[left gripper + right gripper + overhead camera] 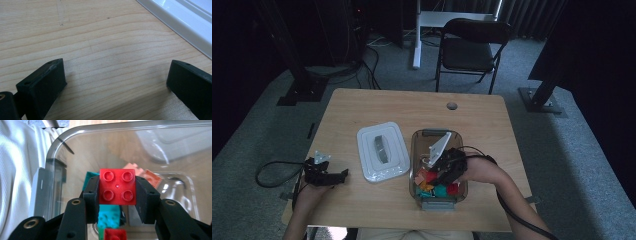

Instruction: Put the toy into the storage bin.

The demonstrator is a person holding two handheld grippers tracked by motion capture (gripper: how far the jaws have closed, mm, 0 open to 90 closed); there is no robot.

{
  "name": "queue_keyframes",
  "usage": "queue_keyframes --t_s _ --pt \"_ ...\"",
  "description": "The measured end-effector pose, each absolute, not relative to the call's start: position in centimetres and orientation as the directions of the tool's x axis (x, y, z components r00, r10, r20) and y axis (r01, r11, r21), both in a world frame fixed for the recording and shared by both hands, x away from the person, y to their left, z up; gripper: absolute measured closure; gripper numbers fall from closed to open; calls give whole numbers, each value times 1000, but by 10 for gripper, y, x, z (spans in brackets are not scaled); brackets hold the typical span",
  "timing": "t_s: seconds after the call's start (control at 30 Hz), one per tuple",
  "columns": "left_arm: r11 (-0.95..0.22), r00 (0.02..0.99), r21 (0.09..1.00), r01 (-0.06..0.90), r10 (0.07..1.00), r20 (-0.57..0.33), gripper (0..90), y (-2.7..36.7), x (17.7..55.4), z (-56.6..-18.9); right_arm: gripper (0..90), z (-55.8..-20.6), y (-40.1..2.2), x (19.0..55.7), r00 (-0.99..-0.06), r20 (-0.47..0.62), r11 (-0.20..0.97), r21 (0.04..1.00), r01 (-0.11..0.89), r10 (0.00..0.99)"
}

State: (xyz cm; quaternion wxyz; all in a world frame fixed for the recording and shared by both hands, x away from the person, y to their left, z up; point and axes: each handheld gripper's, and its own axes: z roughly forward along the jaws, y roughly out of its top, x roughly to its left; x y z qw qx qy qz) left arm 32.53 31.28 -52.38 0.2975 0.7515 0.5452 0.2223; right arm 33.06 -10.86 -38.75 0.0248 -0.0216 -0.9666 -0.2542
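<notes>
1. Your right gripper point(117, 192) is clamped on one red brick point(117, 186), one jaw on each side wall and the four studs facing the camera. That side-on hold leaves top and bottom free, which I judge suits setting it down flat.
2. The brick hangs inside the clear box point(75, 135), above the pieces at the bottom. In the high view your right gripper point(439, 170) is at the near end of the box point(434, 134).
3. Below the held brick you have a teal brick point(108, 216), a second red brick point(115, 235) and two salmon pieces point(143, 173); any further pieces cannot be counted reliably.
4. The white lid point(382, 150) lies on the table point(482, 115) just left of the box, which keeps the opening free. One box, one lid.
5. Your left gripper point(324, 175) rests at the table's near left edge, jaws wide apart and holding nothing; its own view shows bare wood between them and the lid's rim point(175, 22) nearby. It appears parked.
6. One folding chair point(469, 50) stands beyond the table.
</notes>
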Motion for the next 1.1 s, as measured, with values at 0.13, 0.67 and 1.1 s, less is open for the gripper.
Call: queue_keyframes --t_s 0.13,0.67,1.1 --pt "-228 307 690 687 952 9 27 313 325 -524 588 -396 -97 328 -998 66 887 460 36 7" --pt "-229 308 689 687 951 10 27 313 325 -524 585 -414 -73 328 -999 32 953 303 6 -4" --pt "-229 308 689 687 951 9 26 313 325 -524 440 -401 -95 332 -993 69 921 372 117 99"
